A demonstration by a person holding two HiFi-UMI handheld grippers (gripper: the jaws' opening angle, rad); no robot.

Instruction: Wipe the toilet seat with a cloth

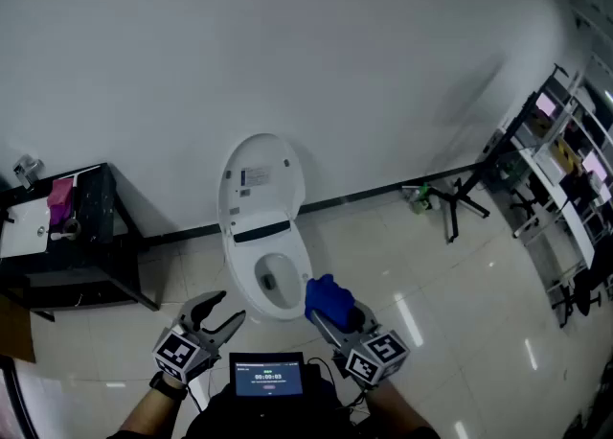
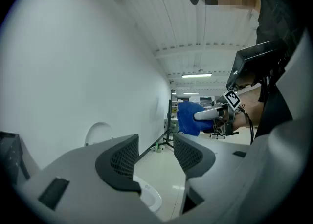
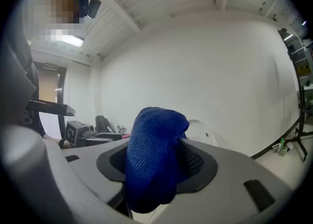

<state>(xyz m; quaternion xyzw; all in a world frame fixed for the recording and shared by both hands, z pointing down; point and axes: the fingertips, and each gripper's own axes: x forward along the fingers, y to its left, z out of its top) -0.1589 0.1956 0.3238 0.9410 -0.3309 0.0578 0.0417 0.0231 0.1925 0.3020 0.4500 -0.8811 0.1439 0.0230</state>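
A white toilet [image 1: 266,255] stands against the wall with its lid [image 1: 261,181] raised and the seat [image 1: 298,274] down around the bowl. My right gripper [image 1: 330,308] is shut on a bunched blue cloth [image 1: 329,298], held just off the seat's front right rim. That cloth [image 3: 156,157] fills the jaws in the right gripper view. My left gripper [image 1: 219,315] hangs open and empty at the toilet's front left. In the left gripper view its jaws stand apart, with the toilet rim [image 2: 151,198] below them and the blue cloth [image 2: 188,118] beyond.
A black table [image 1: 67,255] with a pink box [image 1: 60,199] stands left of the toilet. A tripod [image 1: 460,199] and metal shelves [image 1: 560,169] stand to the right. A small screen [image 1: 267,376] sits at the person's chest. The floor [image 1: 450,312] is glossy tile.
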